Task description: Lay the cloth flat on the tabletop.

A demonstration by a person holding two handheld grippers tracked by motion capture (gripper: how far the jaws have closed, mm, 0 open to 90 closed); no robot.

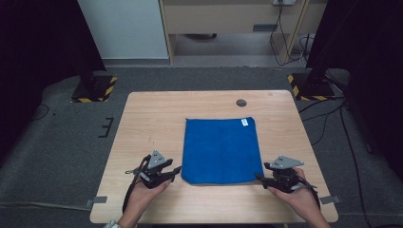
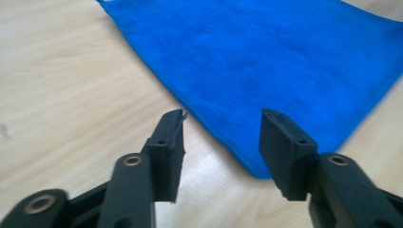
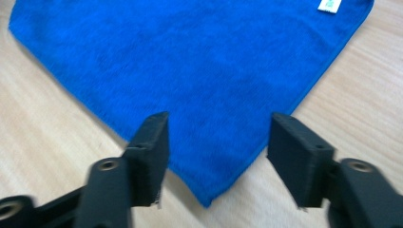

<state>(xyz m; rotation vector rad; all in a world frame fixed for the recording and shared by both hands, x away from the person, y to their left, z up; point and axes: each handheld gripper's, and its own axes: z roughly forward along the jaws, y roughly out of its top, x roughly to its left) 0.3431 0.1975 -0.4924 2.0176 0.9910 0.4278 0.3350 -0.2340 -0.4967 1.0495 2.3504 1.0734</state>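
A blue cloth (image 1: 221,149) lies flat on the wooden table (image 1: 152,118), with a small white label (image 1: 244,122) at its far right corner. My left gripper (image 1: 177,172) rests at the cloth's near left corner, jaws apart. In the left gripper view the gripper (image 2: 222,128) stands open, and the cloth (image 2: 266,57) corner lies on the table just ahead between the jaws, untouched. My right gripper (image 1: 262,172) sits at the near right corner. In the right gripper view it (image 3: 218,128) is open too, with the cloth (image 3: 190,61) corner lying between the jaws and the label (image 3: 329,4) far off.
A dark round hole (image 1: 241,102) marks the table's far side. Two stand bases with yellow and black stripes (image 1: 92,89) (image 1: 311,85) sit on the grey floor beyond the table. Cables (image 1: 328,118) trail on the floor at the right.
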